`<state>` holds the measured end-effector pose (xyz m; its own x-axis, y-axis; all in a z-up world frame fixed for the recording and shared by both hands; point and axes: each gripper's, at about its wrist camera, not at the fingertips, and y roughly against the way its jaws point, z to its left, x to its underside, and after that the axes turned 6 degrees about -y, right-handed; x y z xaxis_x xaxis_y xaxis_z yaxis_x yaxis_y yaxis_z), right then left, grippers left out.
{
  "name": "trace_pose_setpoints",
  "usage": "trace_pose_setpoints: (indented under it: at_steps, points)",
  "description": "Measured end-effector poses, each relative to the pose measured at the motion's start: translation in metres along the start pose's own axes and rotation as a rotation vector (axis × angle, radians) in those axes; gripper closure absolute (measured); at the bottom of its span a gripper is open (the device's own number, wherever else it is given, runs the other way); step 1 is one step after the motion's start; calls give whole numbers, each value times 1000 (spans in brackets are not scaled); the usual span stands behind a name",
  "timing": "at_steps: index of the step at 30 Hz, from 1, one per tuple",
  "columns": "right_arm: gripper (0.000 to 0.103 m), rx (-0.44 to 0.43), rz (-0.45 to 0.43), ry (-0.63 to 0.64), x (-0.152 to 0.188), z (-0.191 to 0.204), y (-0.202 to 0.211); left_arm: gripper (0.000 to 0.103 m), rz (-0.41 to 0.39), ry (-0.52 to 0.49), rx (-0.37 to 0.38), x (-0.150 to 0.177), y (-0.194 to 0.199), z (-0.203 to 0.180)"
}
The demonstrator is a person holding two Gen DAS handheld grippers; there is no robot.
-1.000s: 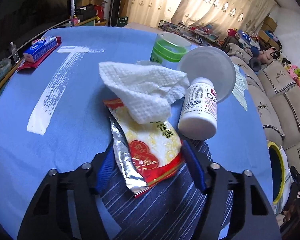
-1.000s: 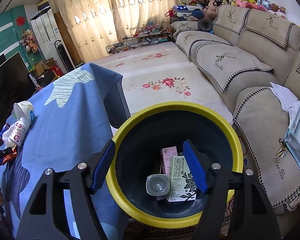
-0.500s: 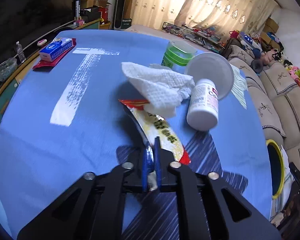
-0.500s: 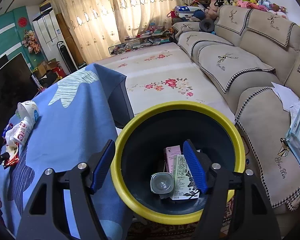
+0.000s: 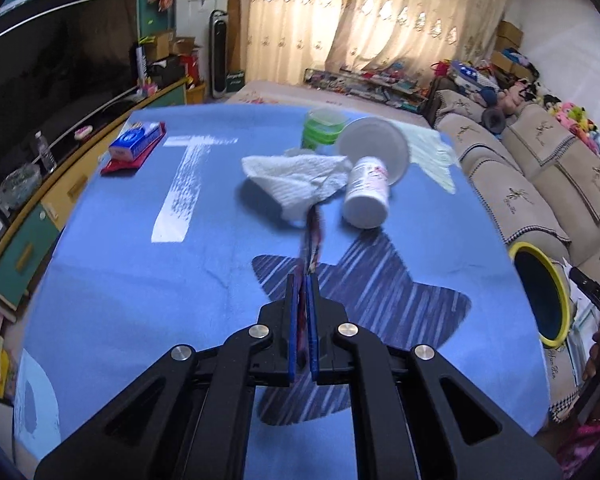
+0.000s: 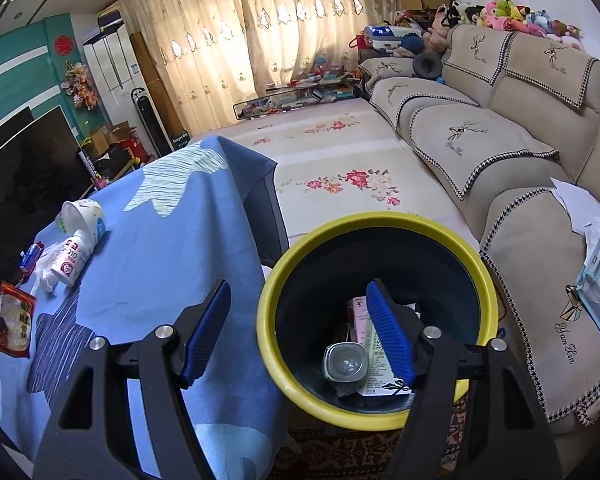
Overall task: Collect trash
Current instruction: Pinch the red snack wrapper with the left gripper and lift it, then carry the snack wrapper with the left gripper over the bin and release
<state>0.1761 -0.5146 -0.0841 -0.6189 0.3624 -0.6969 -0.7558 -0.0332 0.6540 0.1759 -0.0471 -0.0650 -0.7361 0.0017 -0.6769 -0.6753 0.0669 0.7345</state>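
Surface: one table under a blue tablecloth (image 5: 112, 280) with pale and dark striped patches. It stands in a living room with drawn cream curtains (image 6: 260, 40), a floral rug (image 6: 340, 160), a beige sofa (image 6: 520, 152) topped with plush toys, and a dark television on a low teal cabinet (image 5: 20, 240) along the table's left side.

Trash on the table, counted:
- One snack wrapper (image 6: 15, 322), red and white, lifted edge-on above the near middle of the cloth. The left gripper (image 5: 304, 284) is clenched on it, blue pads pressed together on the foil.
- One crumpled paper towel (image 5: 300, 180), mid-table, touching the wrapper's far end.
- One white pill bottle (image 5: 367, 196), on its side just right of the towel.
- One white paper cup (image 5: 374, 152), tipped over, behind the bottle and touching it.
- One green lidded container (image 5: 323, 130), upright toward the far edge.

Other items: one blue-and-white box (image 5: 134, 142) on a red mat at the far left corner.

Bin: one yellow-rimmed trash bin (image 6: 300, 396) on the floor off the table's right edge. Inside: one clear bottle (image 6: 345, 364), one printed carton (image 6: 380, 376), one pink carton (image 6: 358, 316).

The right gripper (image 6: 300, 316) hangs over the bin's near rim, released, fingers spread wide with nothing between them.
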Motion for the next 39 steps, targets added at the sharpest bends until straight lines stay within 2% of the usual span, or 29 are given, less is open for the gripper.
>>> trace_pose_setpoints:
  at_steps: [9,17,23,27,34,39]
  points:
    - [36,10,-22,-36,5,-21,15,101,-25,-68,42,-11,10,-34]
    - [36,51,-35,-79,7,-55,22,101,-57,-172,111,-31,11,-91]
    - [36,97,-53,-121,7,-86,32,101,-78,-274,202,-49,5,-154]
    - [36,117,-60,-149,9,-102,38,101,-77,-352,288,-62,-4,-204]
    - [36,149,-51,-175,16,-121,40,101,-36,-451,433,-77,-31,-292]
    - [36,164,-44,-195,19,-134,40,101,10,-494,473,-79,-58,-336]
